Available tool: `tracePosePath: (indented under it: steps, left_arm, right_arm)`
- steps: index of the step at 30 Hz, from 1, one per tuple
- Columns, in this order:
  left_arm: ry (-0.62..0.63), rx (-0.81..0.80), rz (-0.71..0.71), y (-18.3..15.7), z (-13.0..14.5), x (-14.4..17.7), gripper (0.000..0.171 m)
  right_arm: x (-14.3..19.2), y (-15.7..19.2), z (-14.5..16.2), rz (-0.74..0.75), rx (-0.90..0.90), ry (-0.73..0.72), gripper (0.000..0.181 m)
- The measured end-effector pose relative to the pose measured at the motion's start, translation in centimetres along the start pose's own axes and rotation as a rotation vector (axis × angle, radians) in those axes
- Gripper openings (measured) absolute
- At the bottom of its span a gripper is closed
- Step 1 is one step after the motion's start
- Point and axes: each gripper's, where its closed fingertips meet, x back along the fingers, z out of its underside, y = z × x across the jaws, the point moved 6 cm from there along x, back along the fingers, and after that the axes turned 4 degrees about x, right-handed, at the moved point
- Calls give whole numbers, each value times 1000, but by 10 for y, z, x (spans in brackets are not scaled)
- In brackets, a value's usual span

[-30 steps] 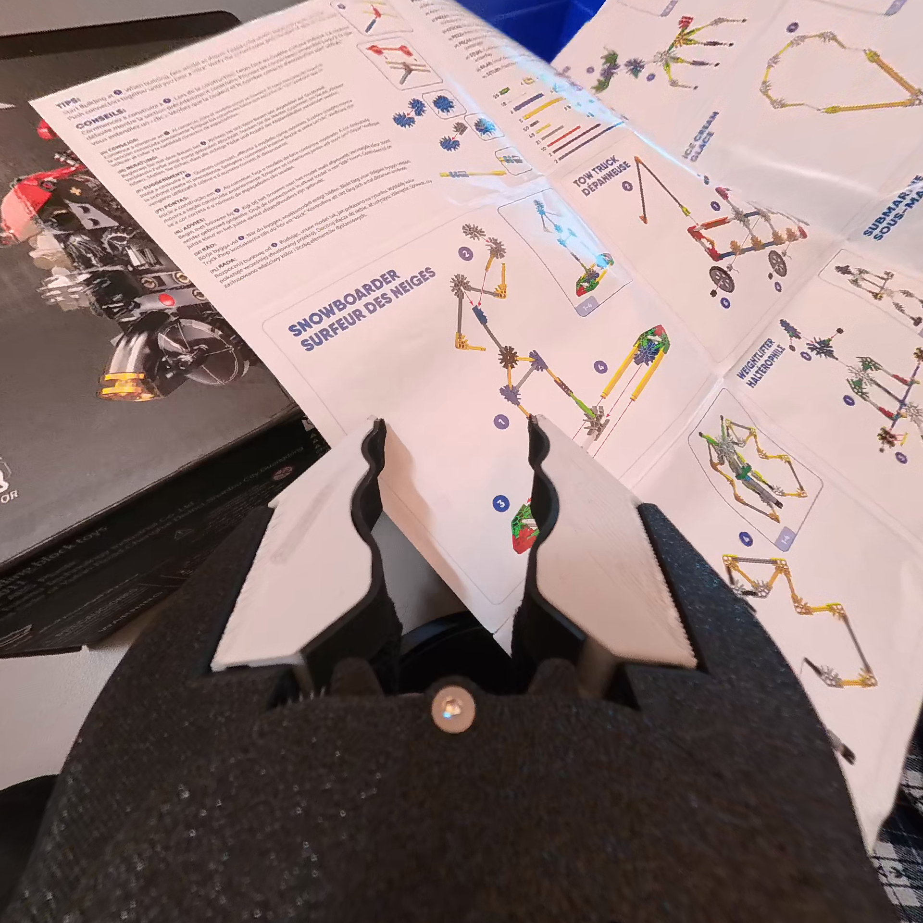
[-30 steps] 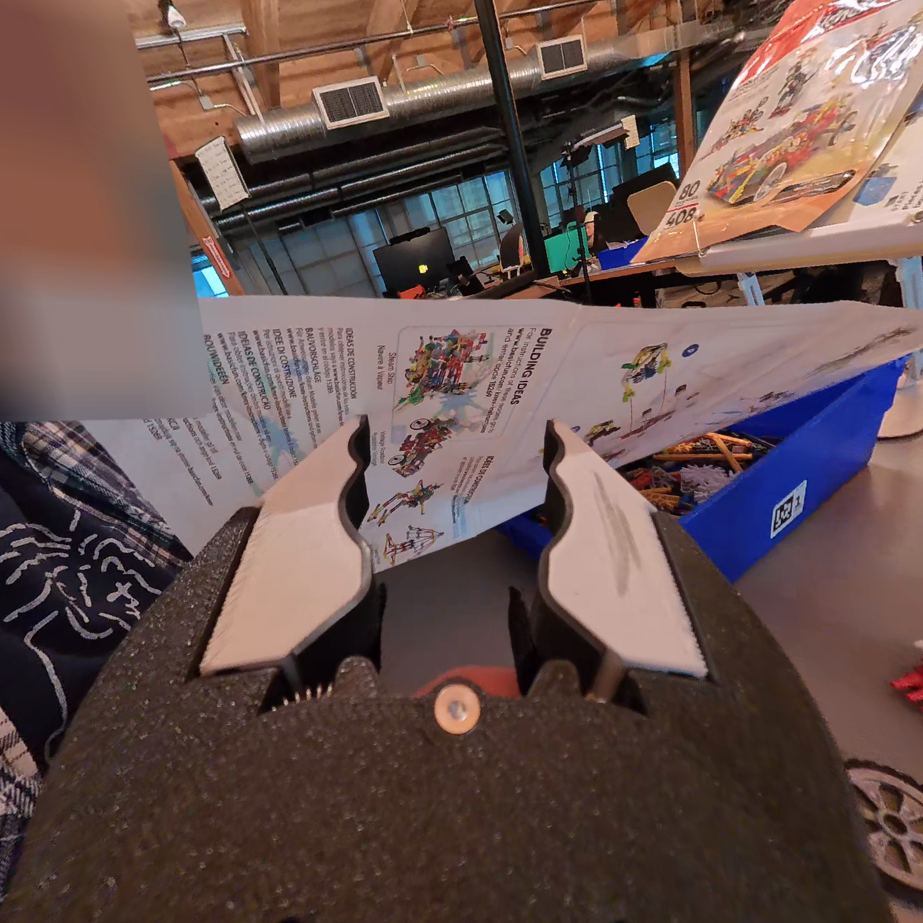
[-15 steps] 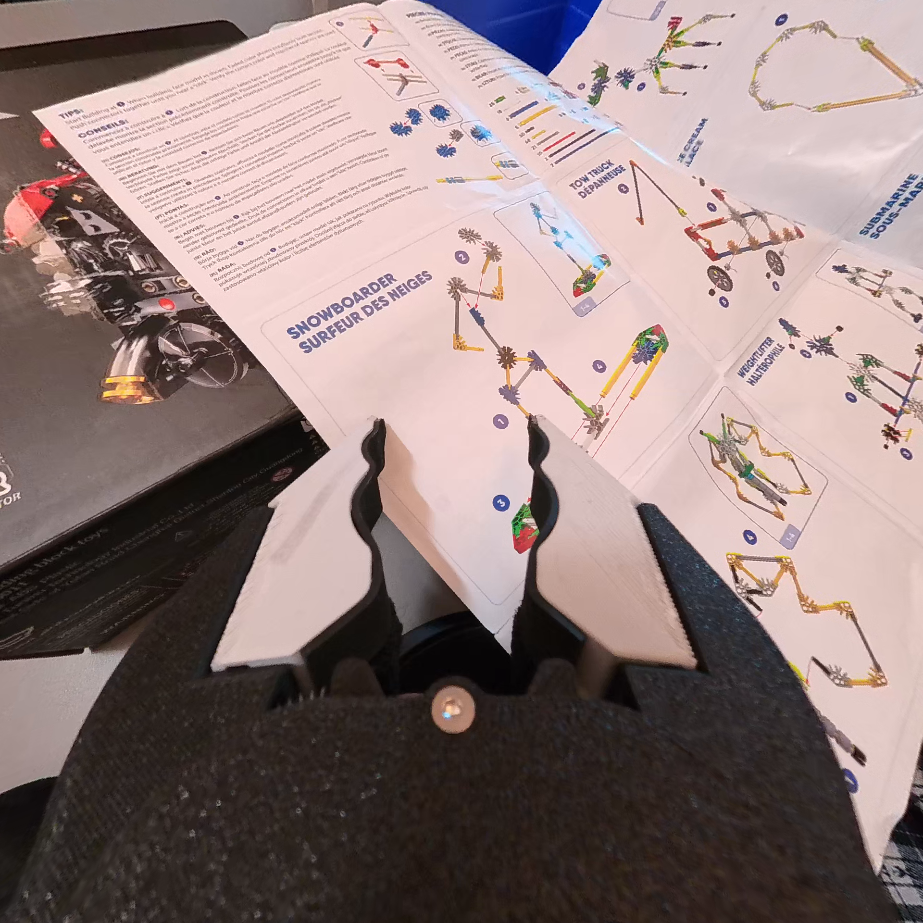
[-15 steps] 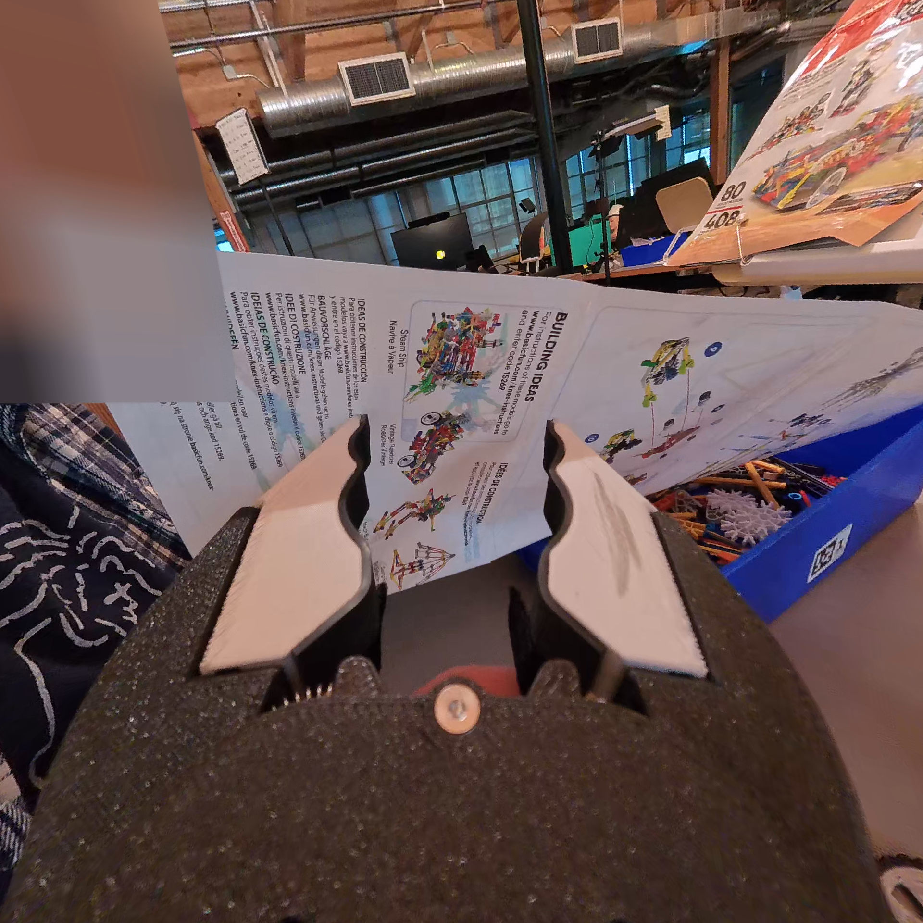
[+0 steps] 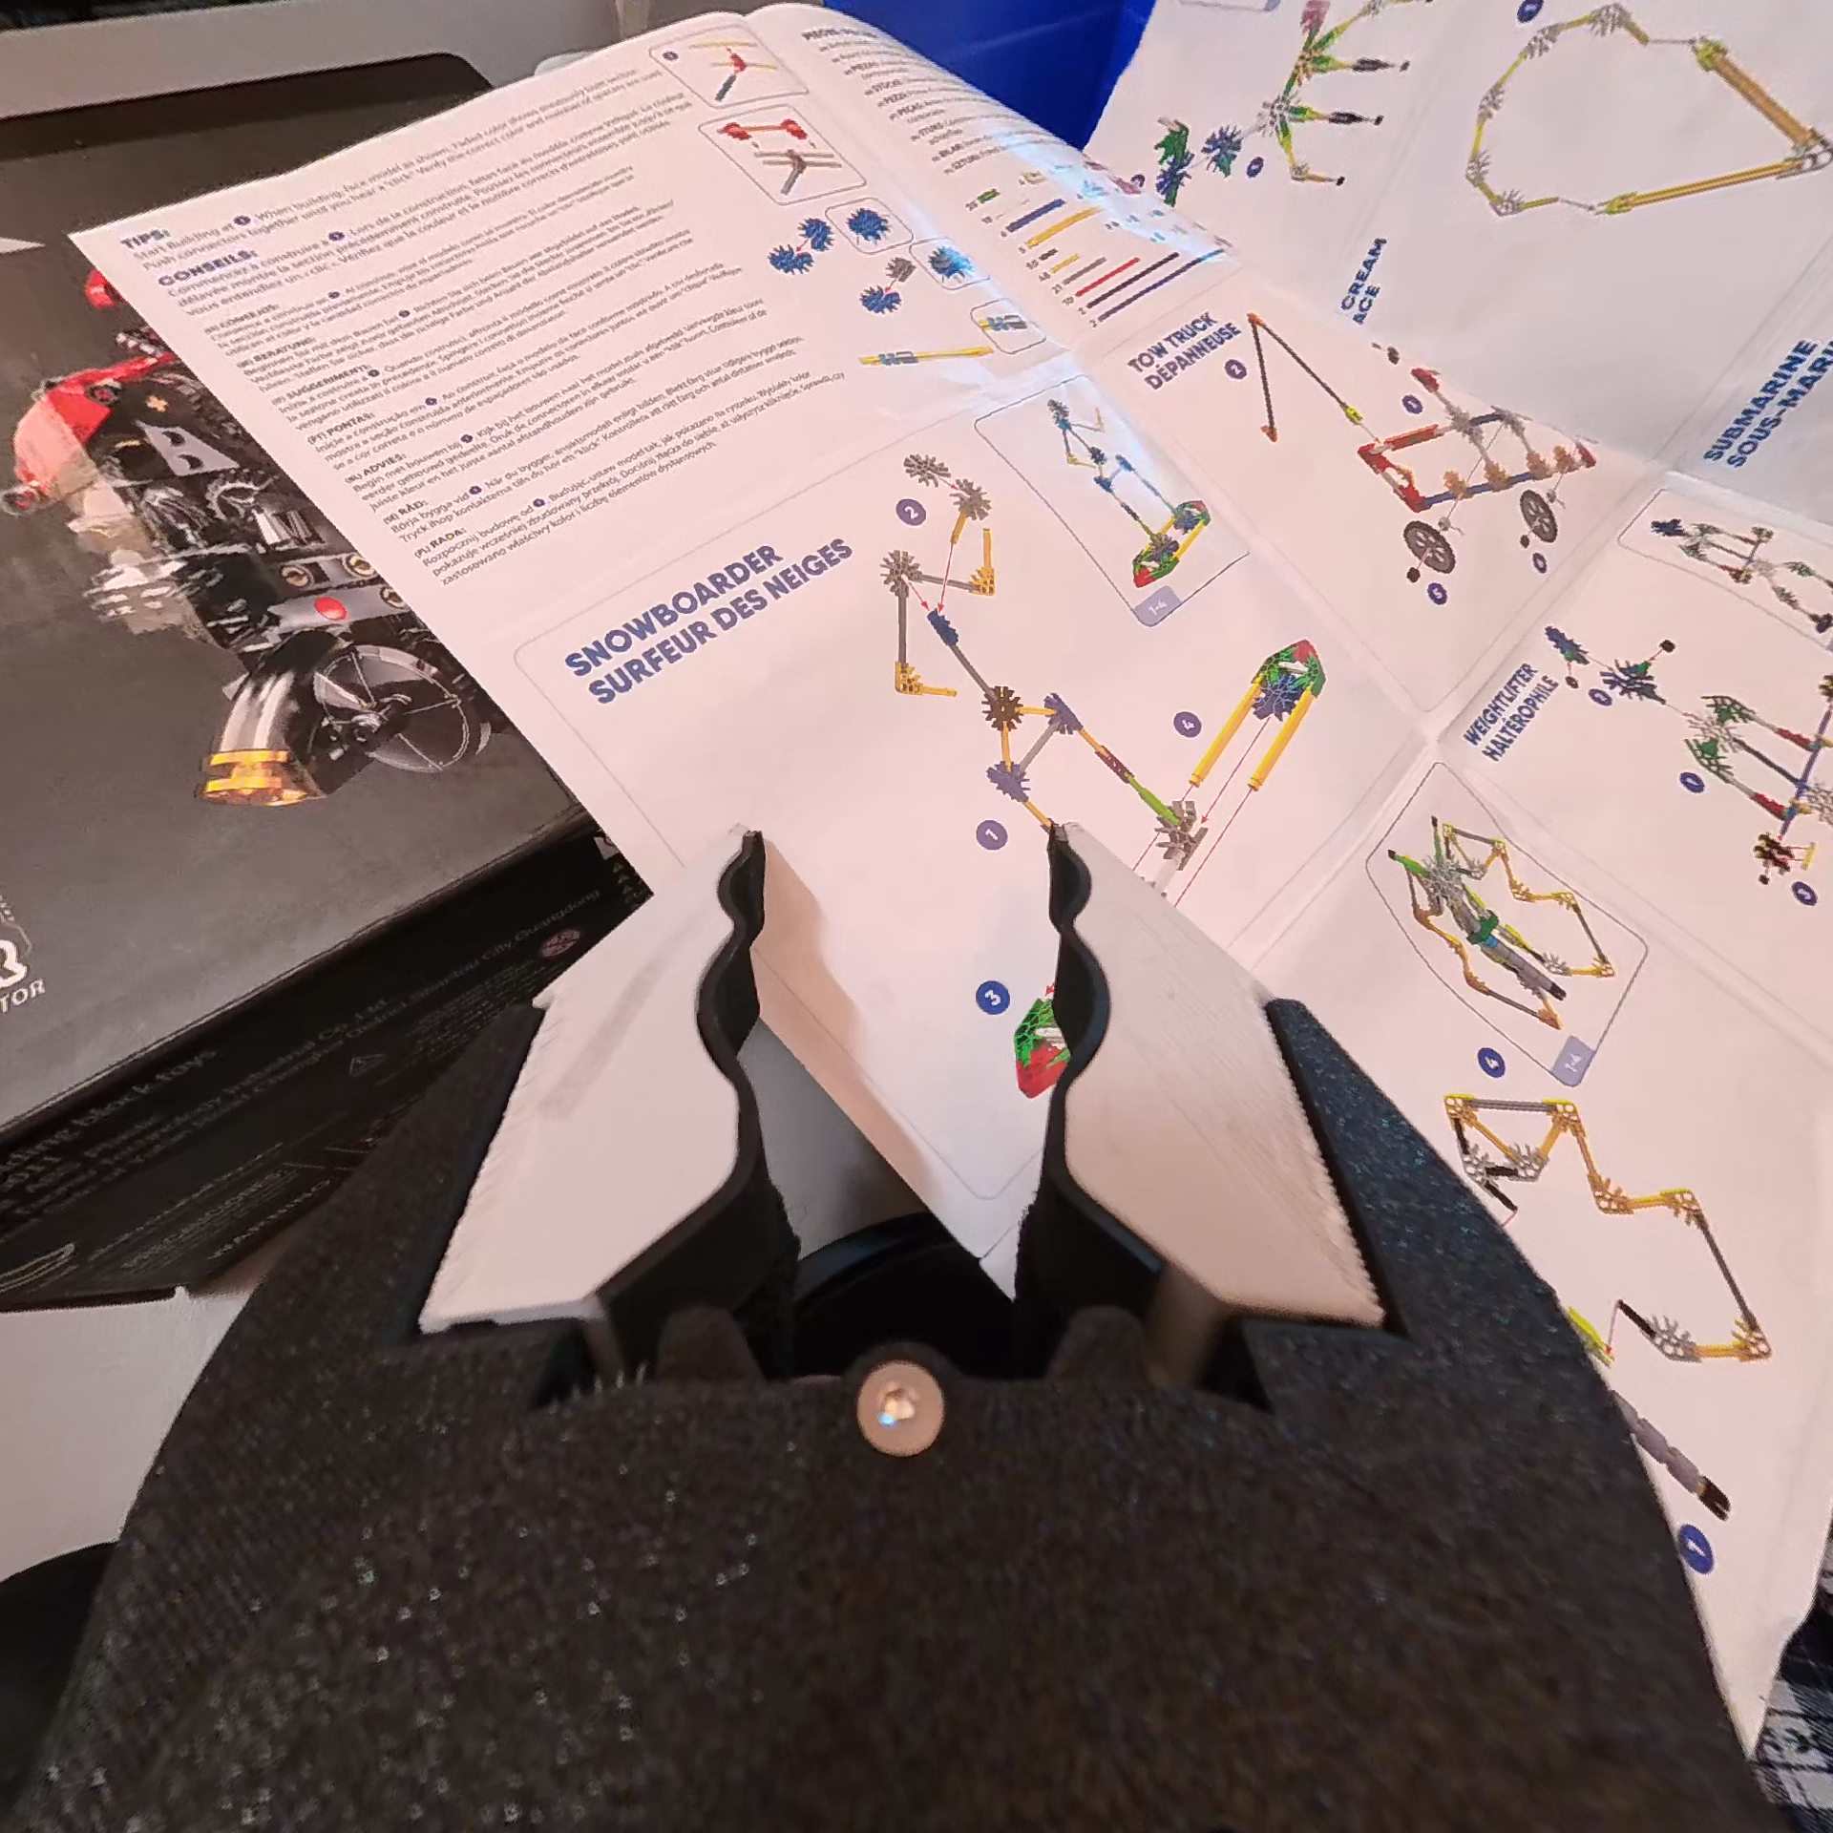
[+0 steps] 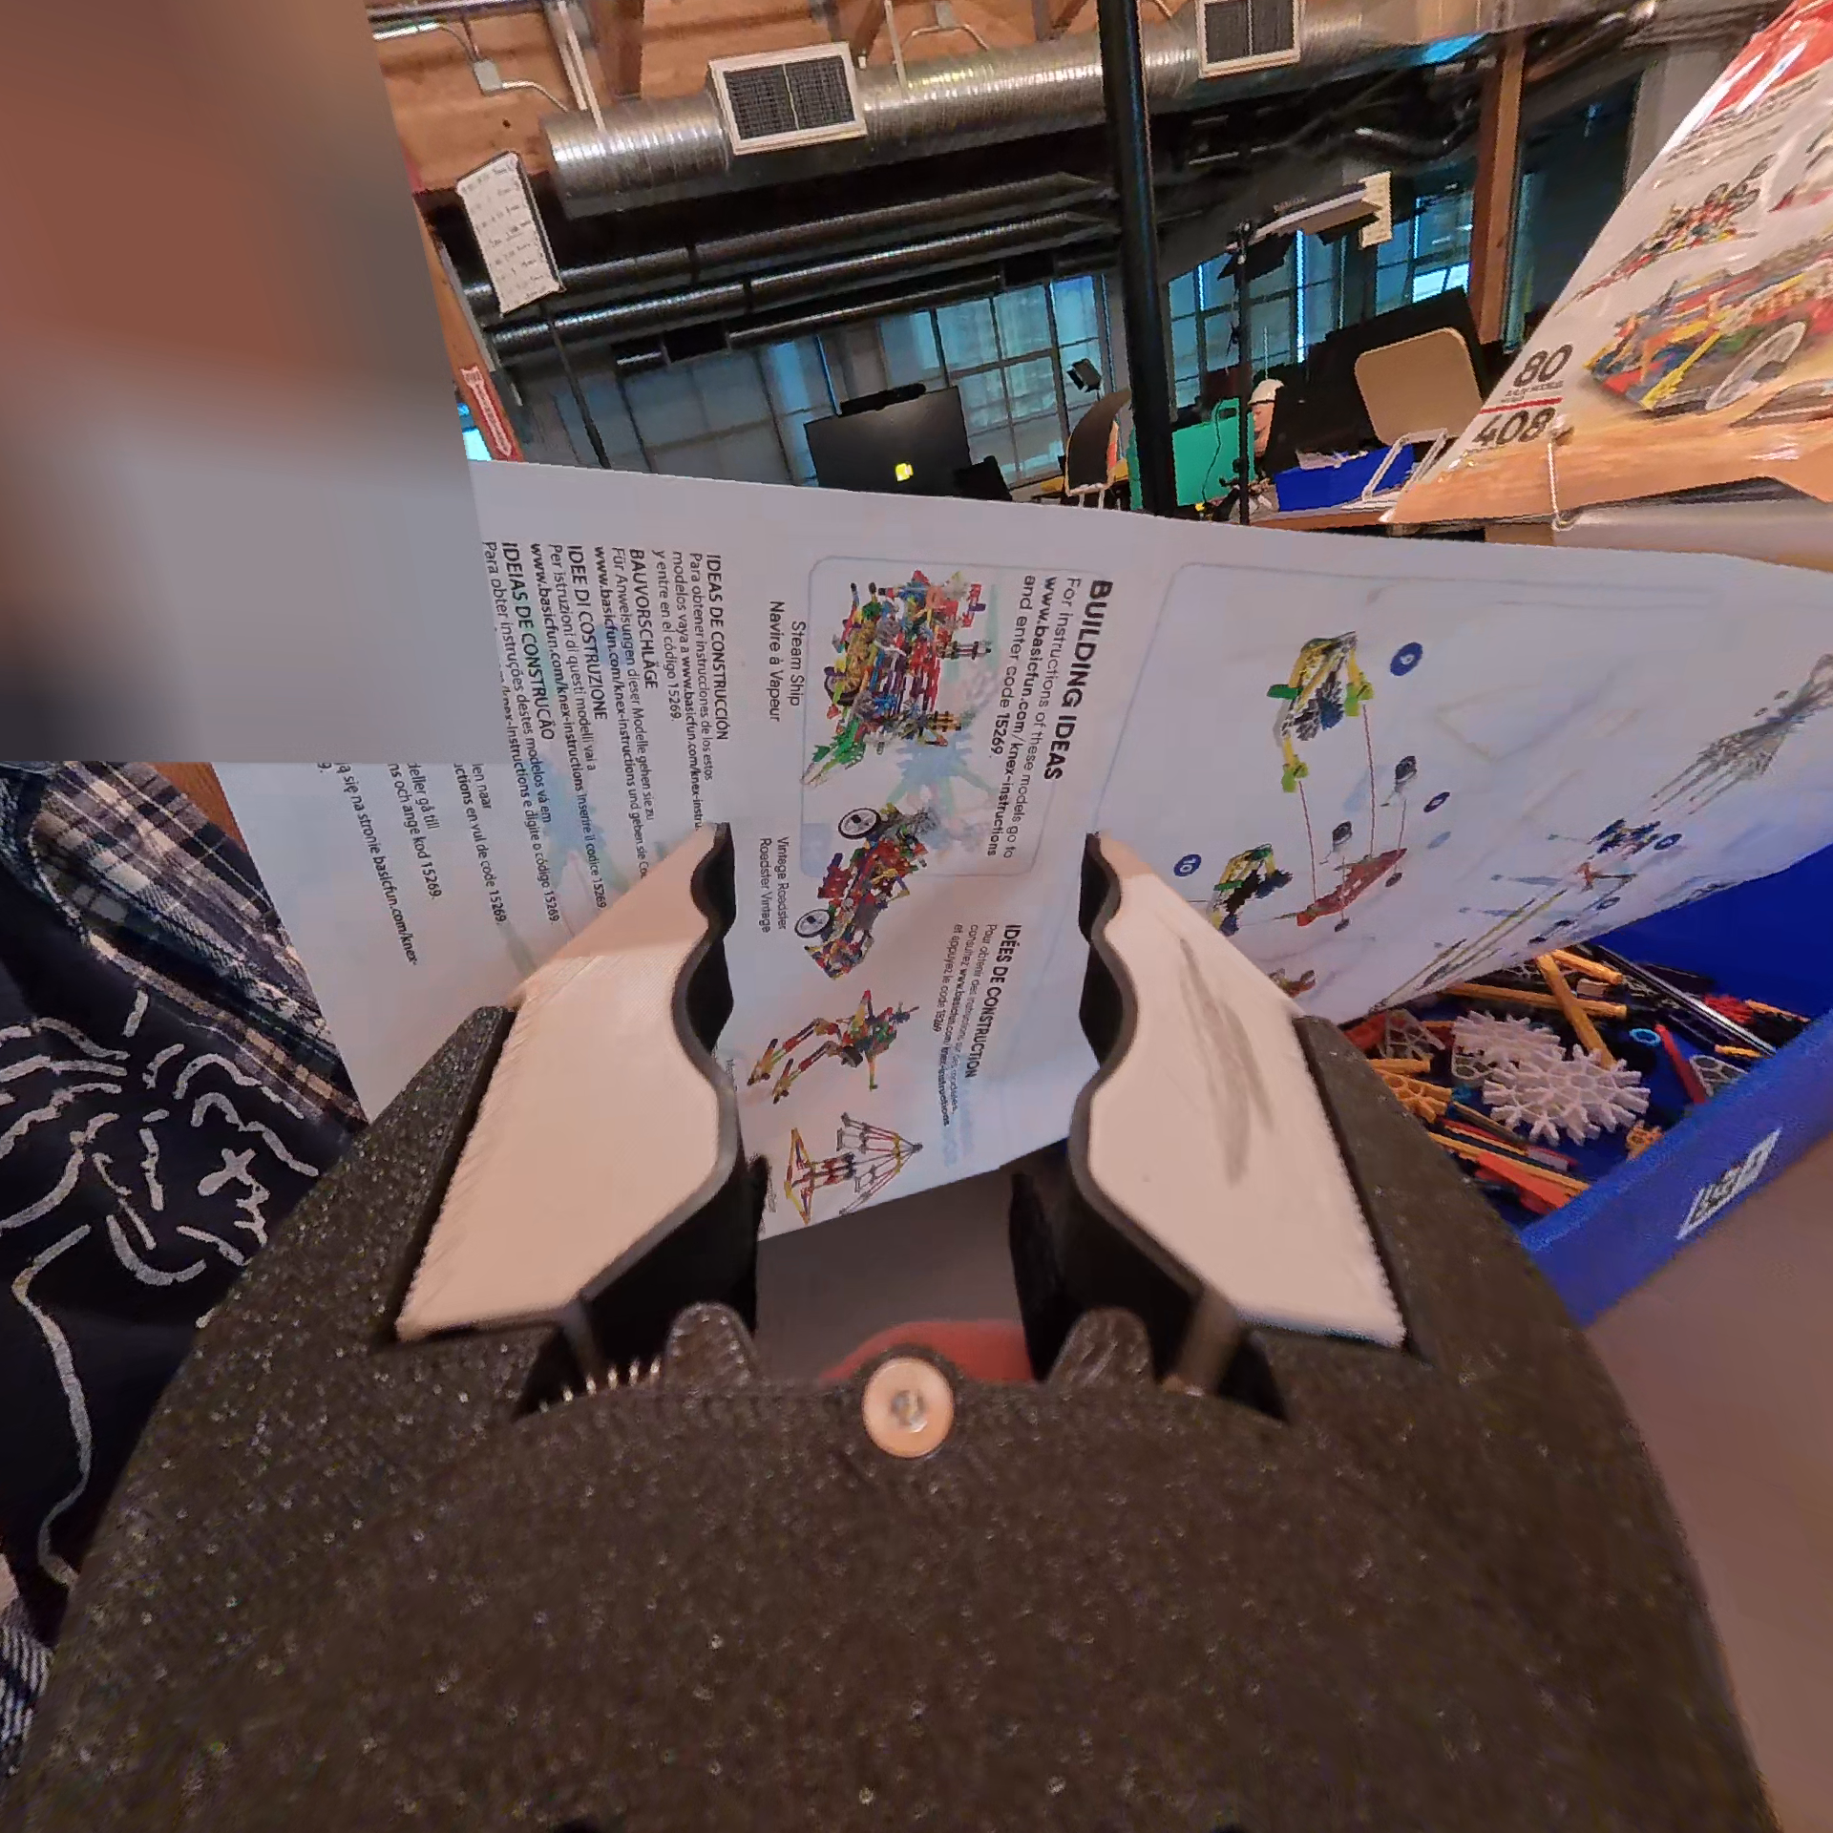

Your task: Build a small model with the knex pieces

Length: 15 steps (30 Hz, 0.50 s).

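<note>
The left gripper [image 5: 903, 843] has its fingers spread wide, empty, with a corner of the unfolded instruction sheet [image 5: 754, 635] lying between them above a black box [image 5: 198, 794]. The right gripper [image 6: 908, 843] gapes likewise, holding nothing, before the sheet's underside [image 6: 893, 714], near a blue bin [image 6: 1666, 1180] of building pieces on the worktop [image 6: 1746, 1408].

Both grippers fill the lower centre of their own views, the left gripper [image 5: 901, 843] and the right gripper [image 6: 908, 843] each pointing up-frame with white fingers spread apart.
</note>
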Motion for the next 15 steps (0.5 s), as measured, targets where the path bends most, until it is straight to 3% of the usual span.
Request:
tracePosePath:
  steps: [15]
  left_arm:
    - [-16,-14,-2,-1,0,2,56]
  right_arm:
    - [-22,6,3,-20,22,40,69]
